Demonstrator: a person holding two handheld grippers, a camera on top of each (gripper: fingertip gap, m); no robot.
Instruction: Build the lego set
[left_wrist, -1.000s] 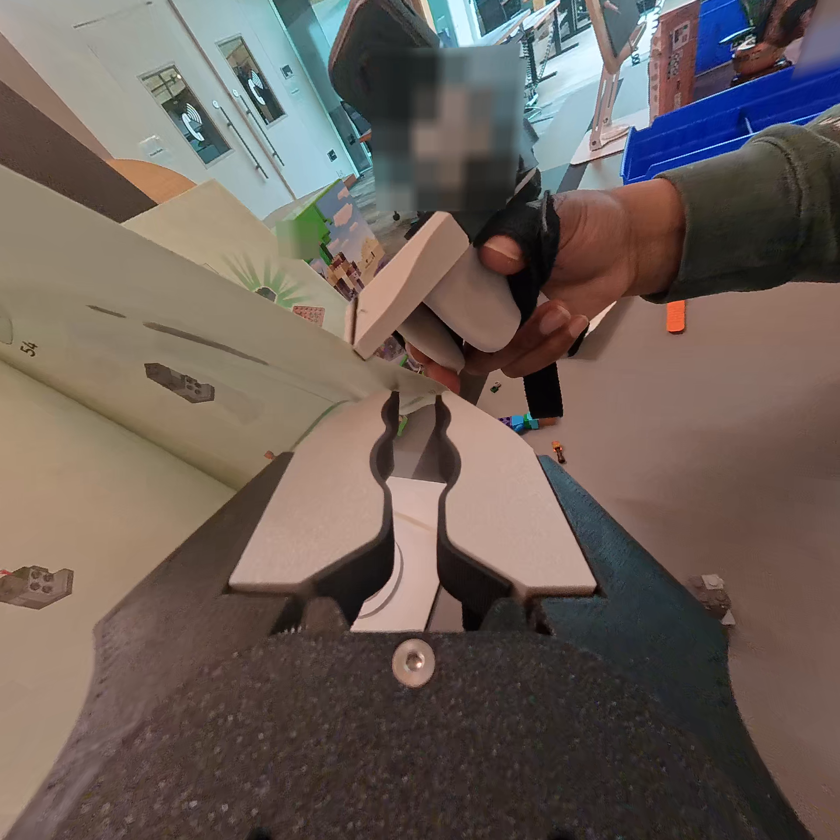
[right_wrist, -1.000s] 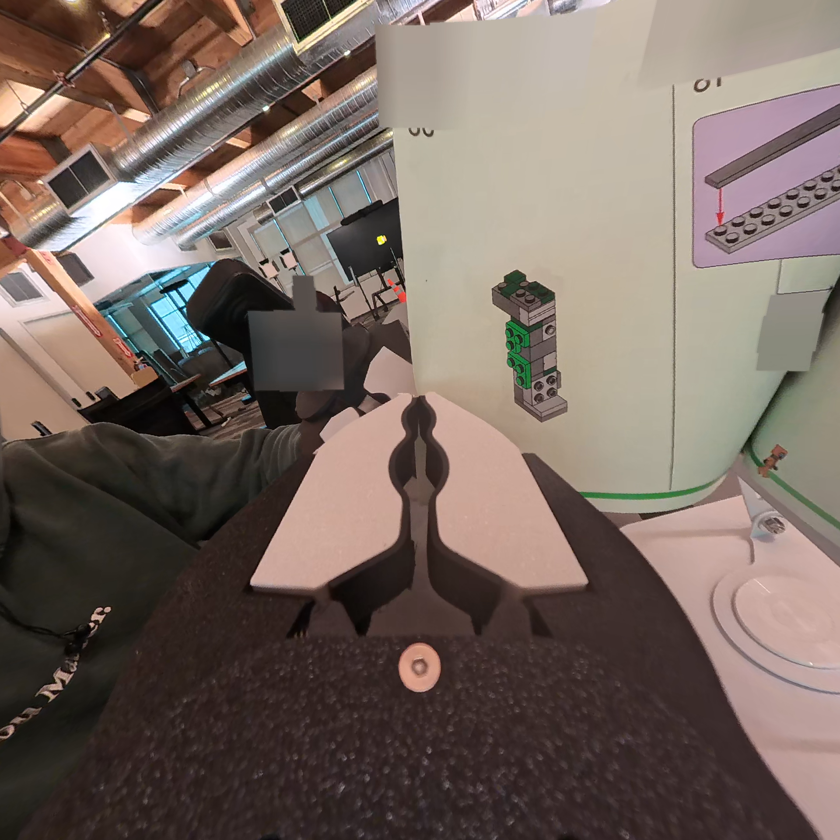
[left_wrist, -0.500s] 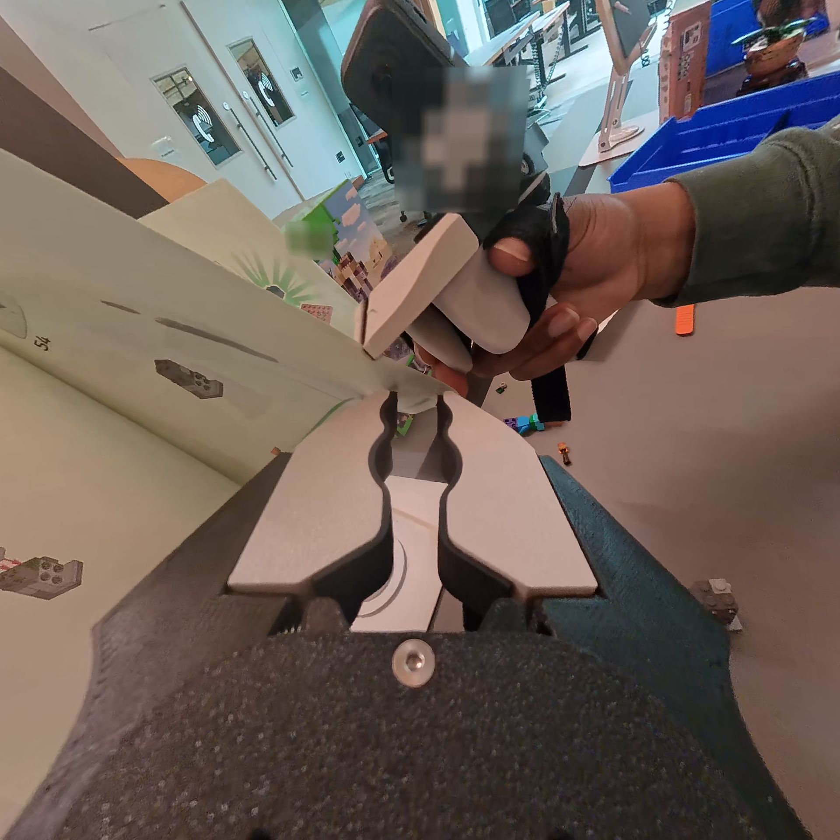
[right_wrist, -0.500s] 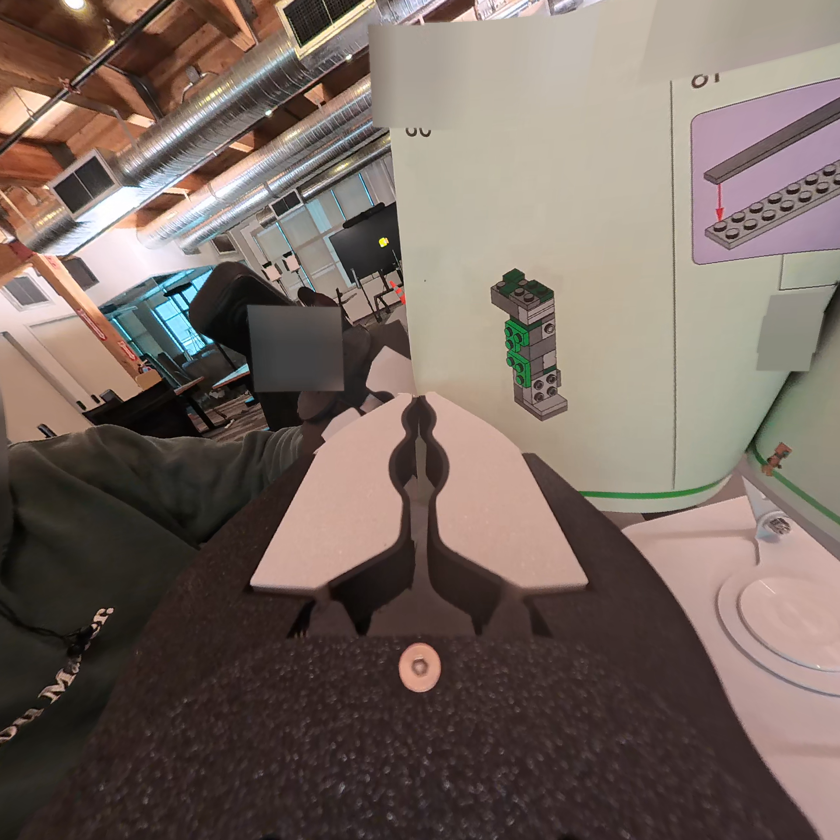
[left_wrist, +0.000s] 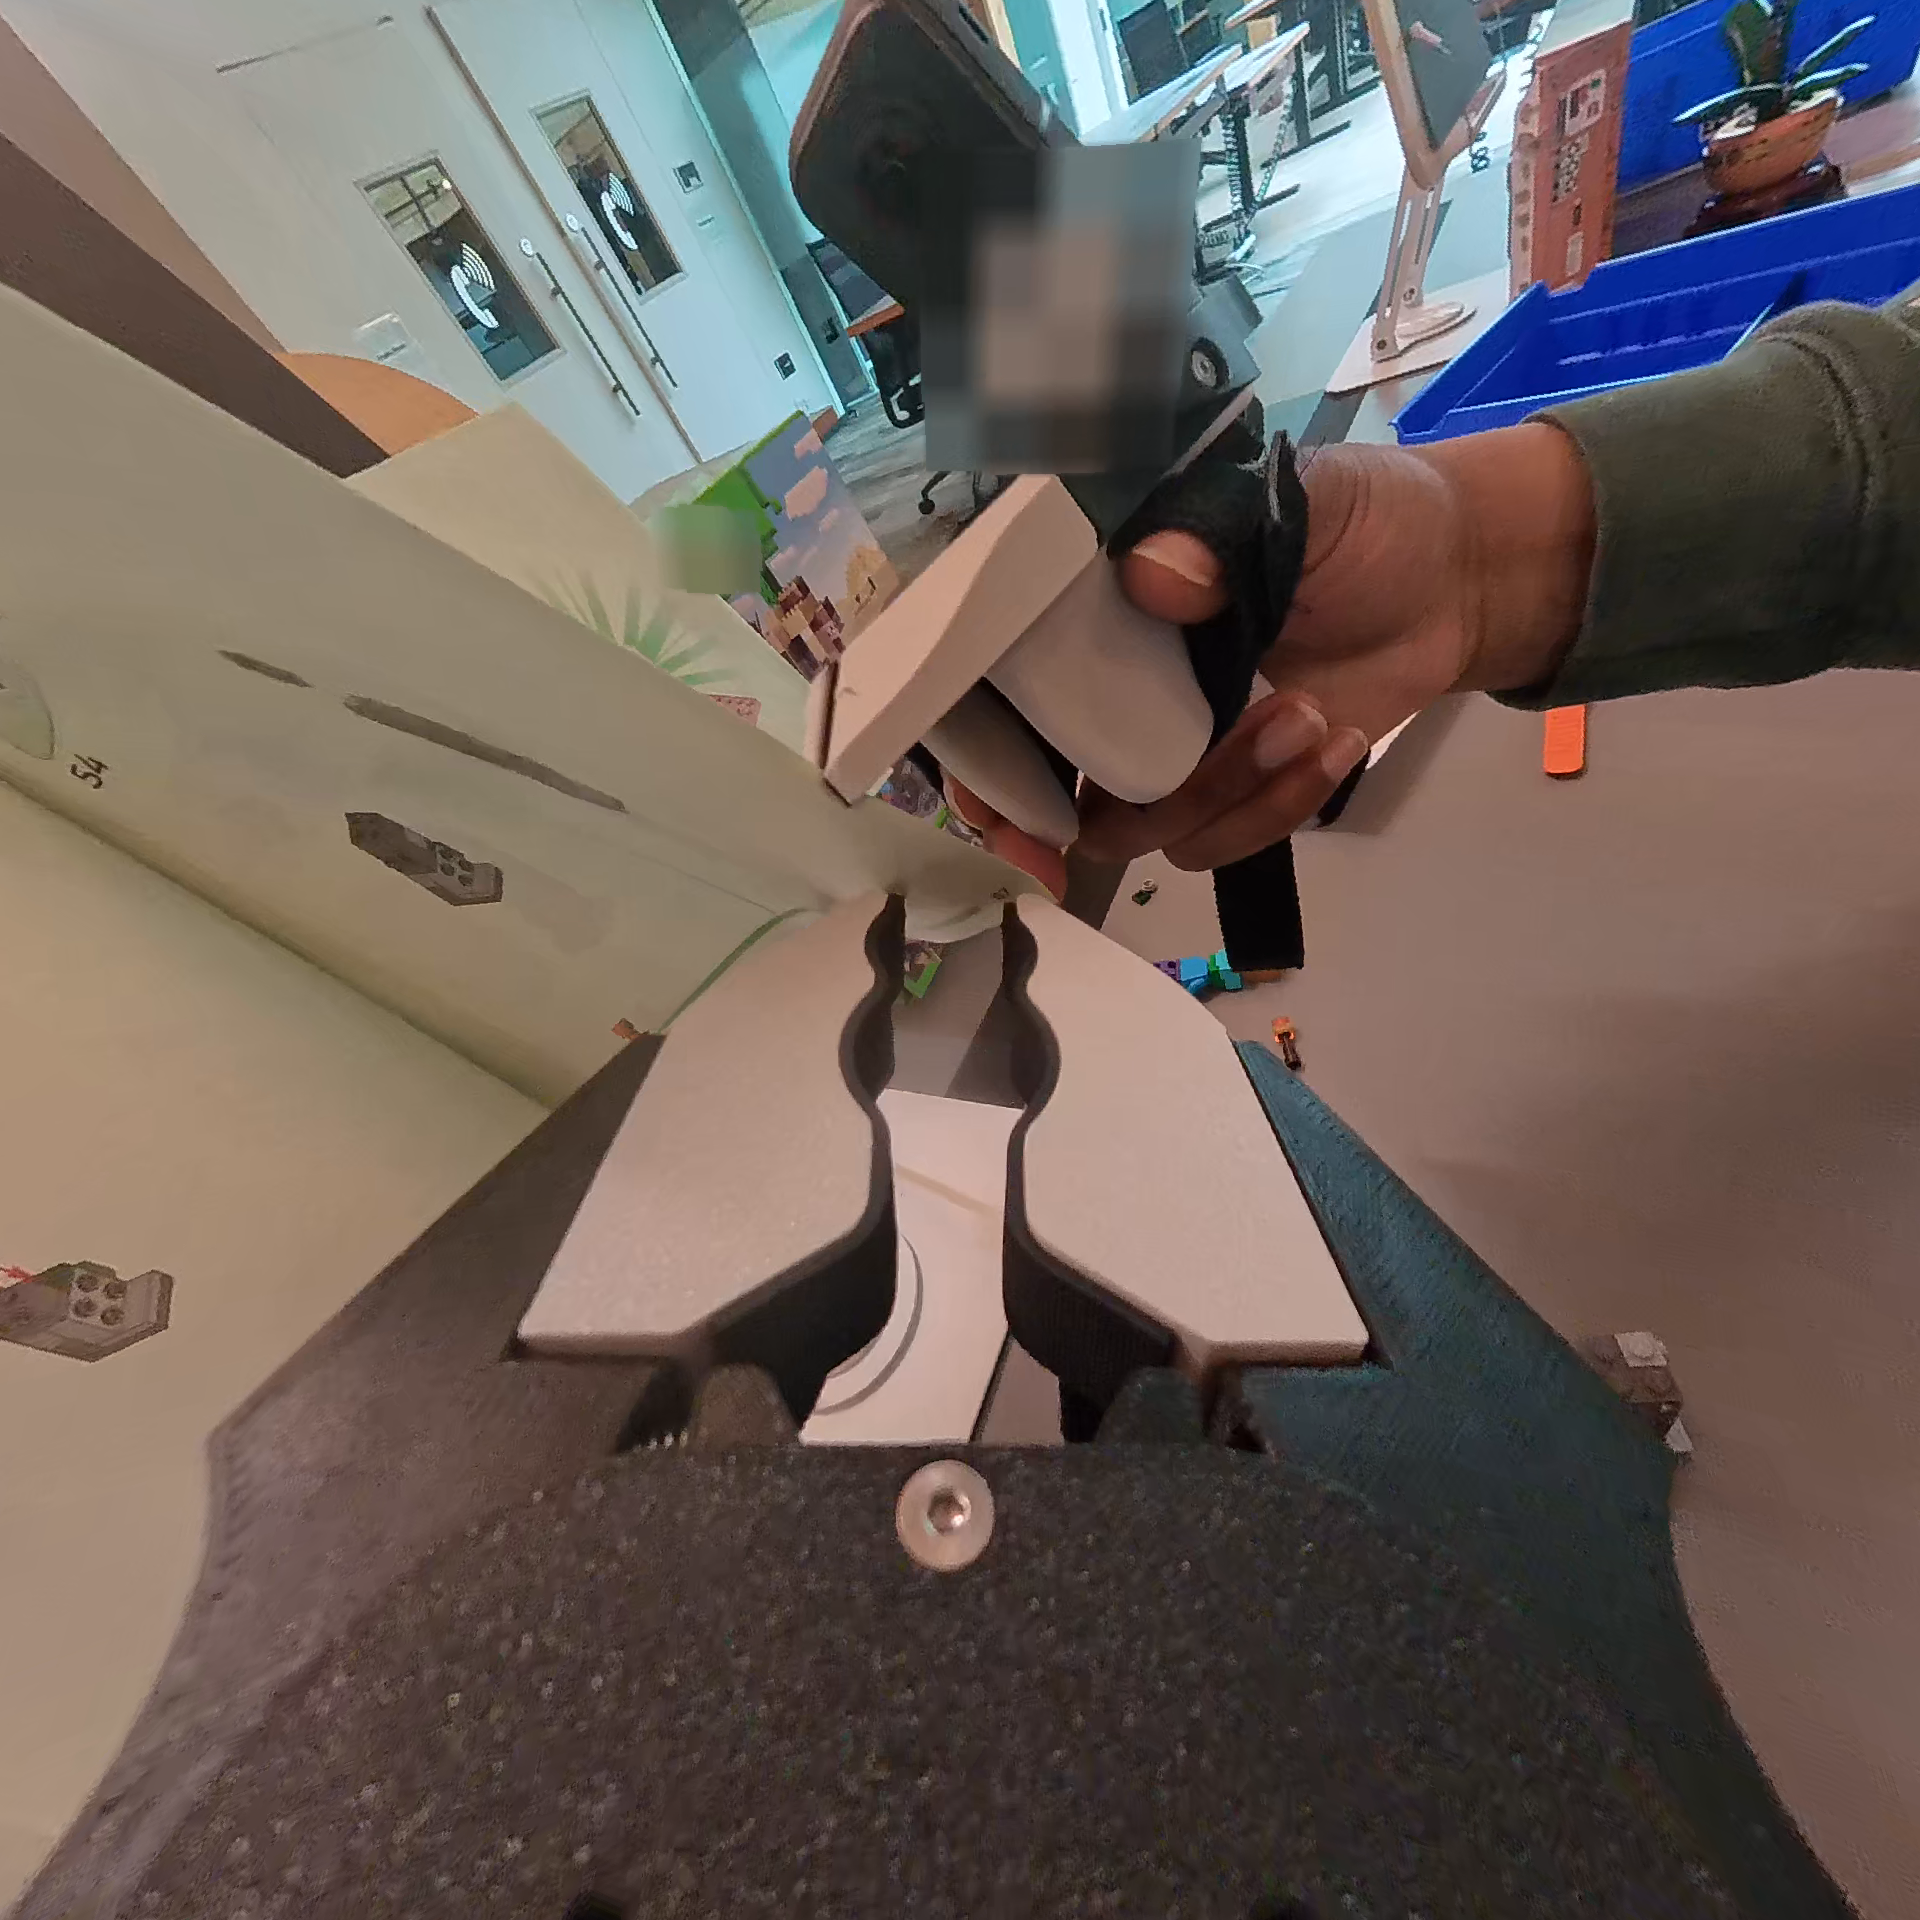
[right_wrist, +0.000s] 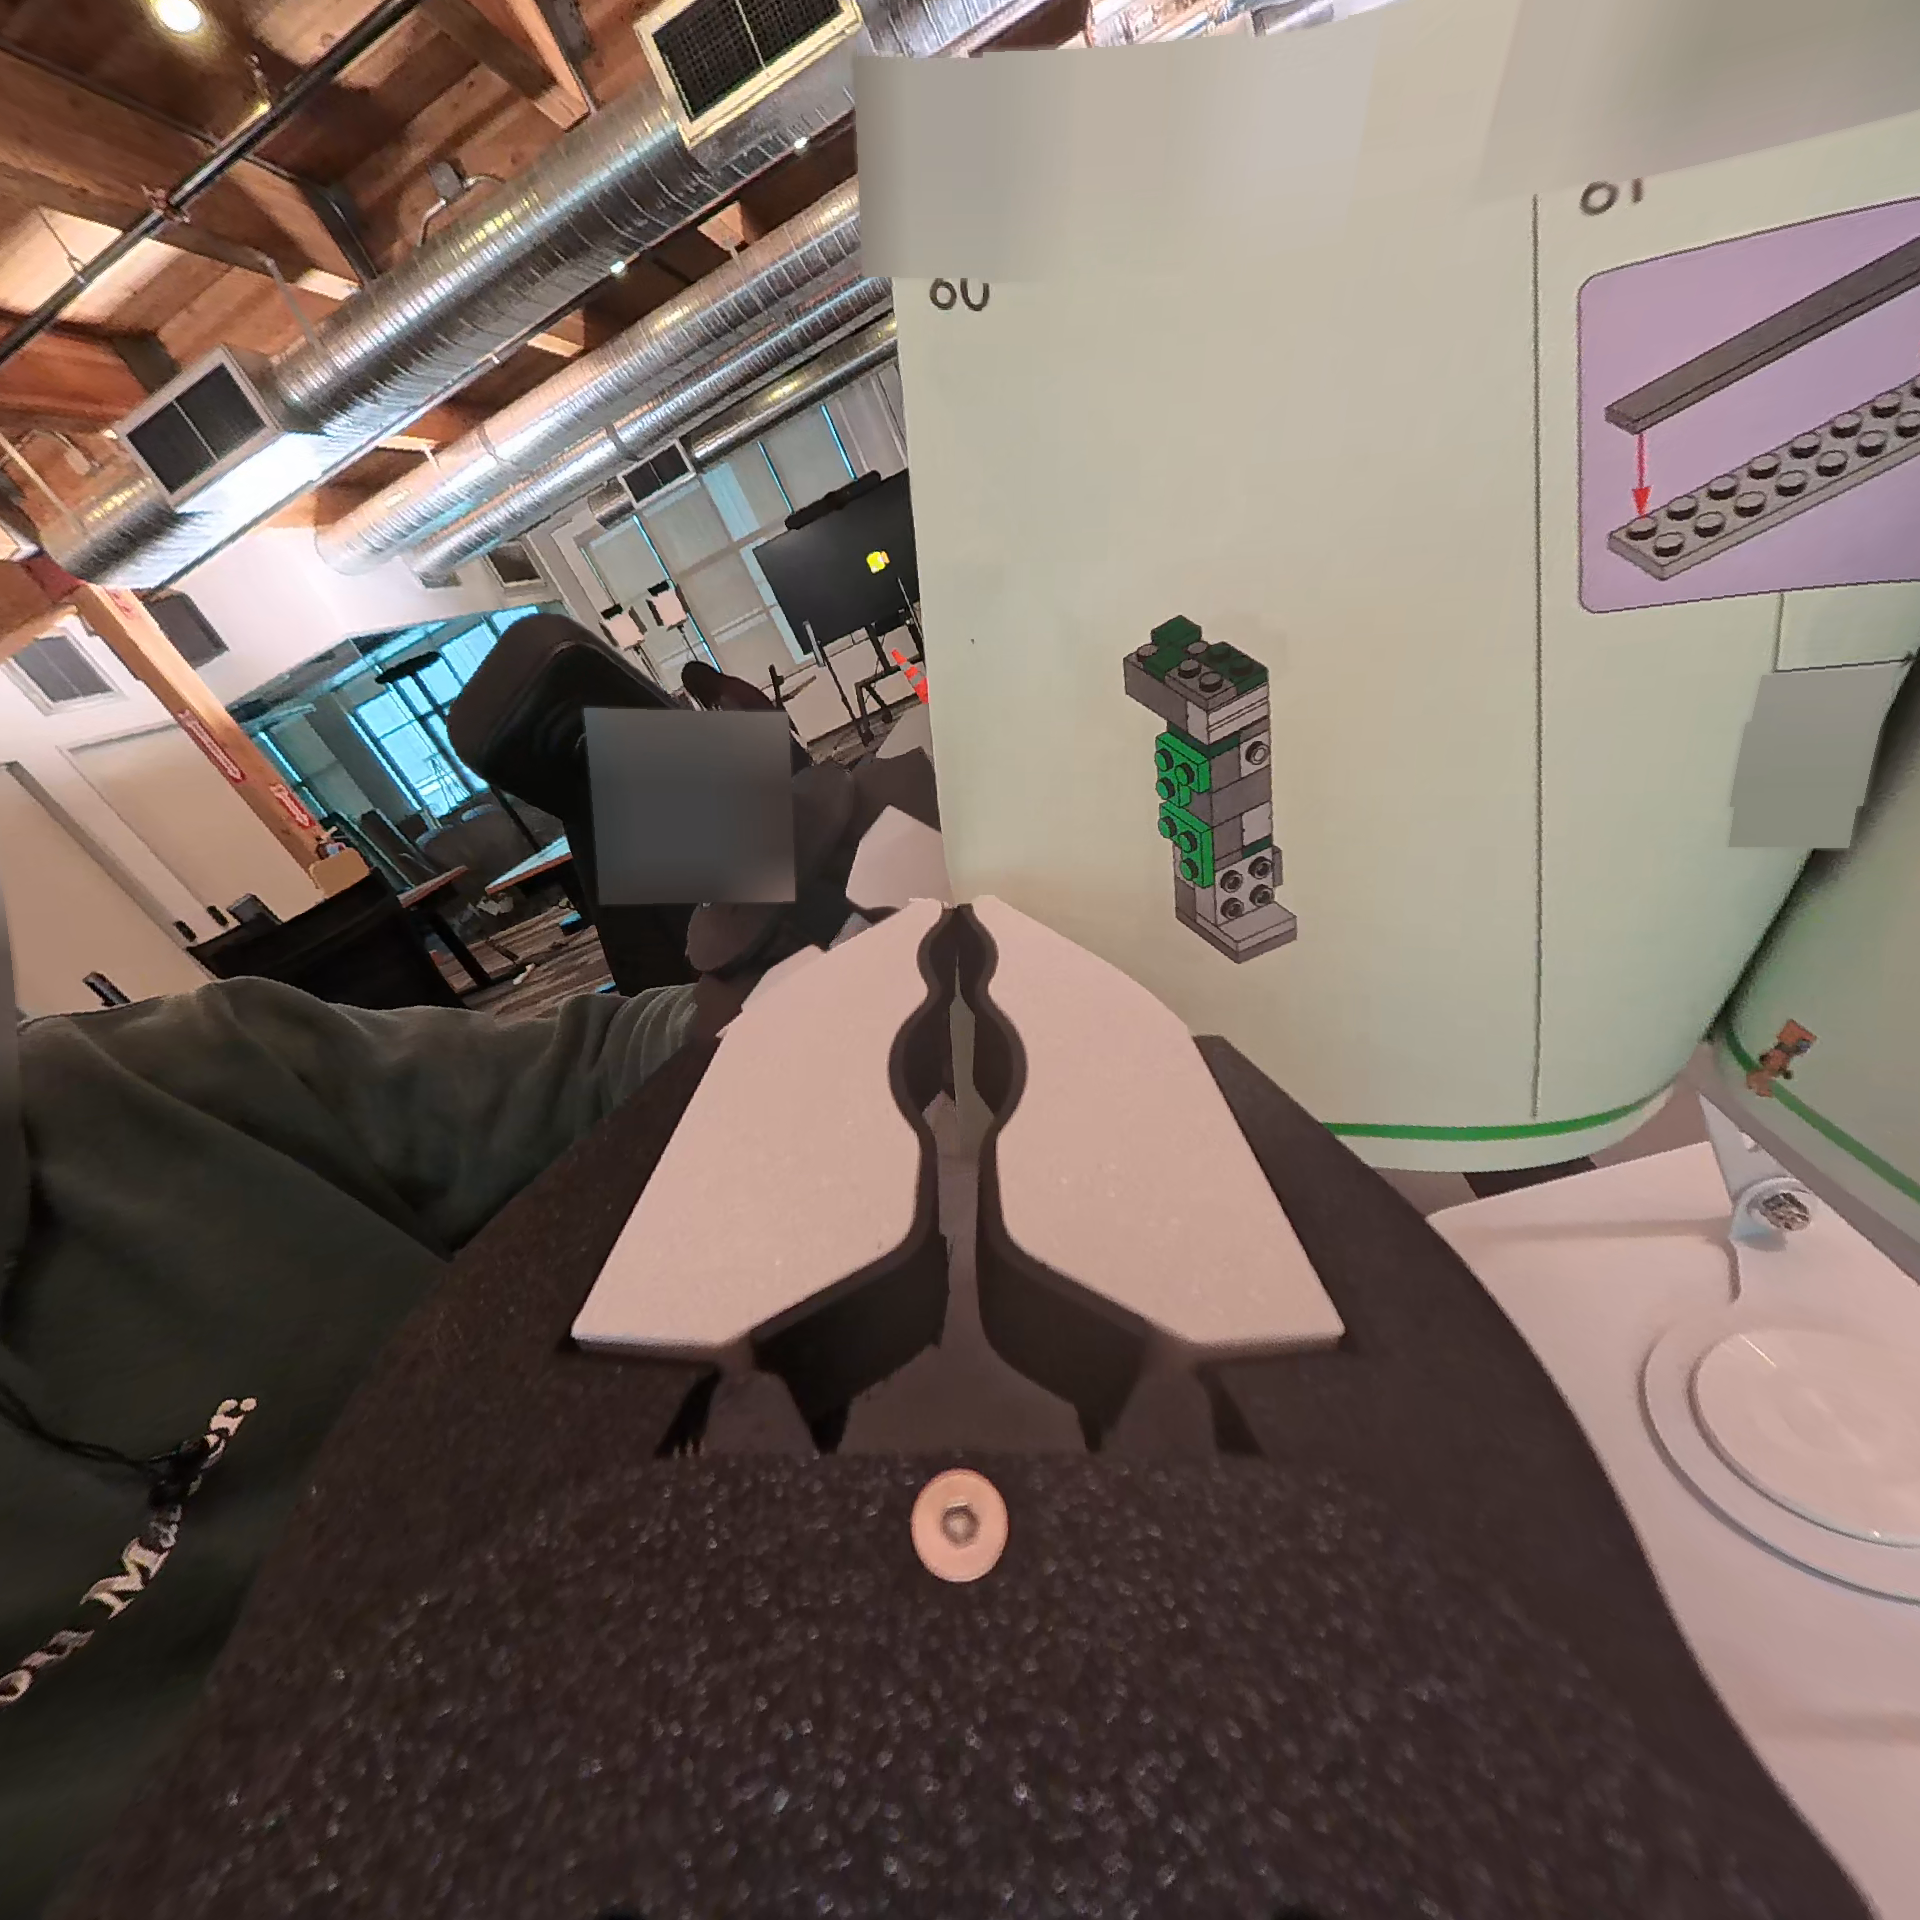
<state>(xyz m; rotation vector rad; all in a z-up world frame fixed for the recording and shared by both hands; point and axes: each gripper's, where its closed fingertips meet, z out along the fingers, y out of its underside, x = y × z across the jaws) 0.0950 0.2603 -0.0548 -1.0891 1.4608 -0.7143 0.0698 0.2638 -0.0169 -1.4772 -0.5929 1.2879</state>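
The right claw (right_wrist: 954, 912) has its fingers pressed together on the edge of a page of the instruction booklet (right_wrist: 1226, 540), holding that page upright. Thin paper pinched this close to its edge could tear or crease if the person swings it over too fast, and it could slip free if the grip eases mid-turn. The left claw (left_wrist: 948, 920) is spread a little and pinches nothing; a curled corner of the booklet lies right at its tips, so closing now might crumple that corner.

In the left wrist view the right claw (left_wrist: 914, 665) shows farther off, in the person's hand (left_wrist: 1382, 644), clamped on the page above the left claw's tips. The loose lego pieces (left_wrist: 1205, 975) lie on the grey desk (left_wrist: 1558, 1091) just beyond the left claw and below the hand, with a small grey brick (left_wrist: 1640, 1369) close to the claw's right side. Neither claw touches any brick.
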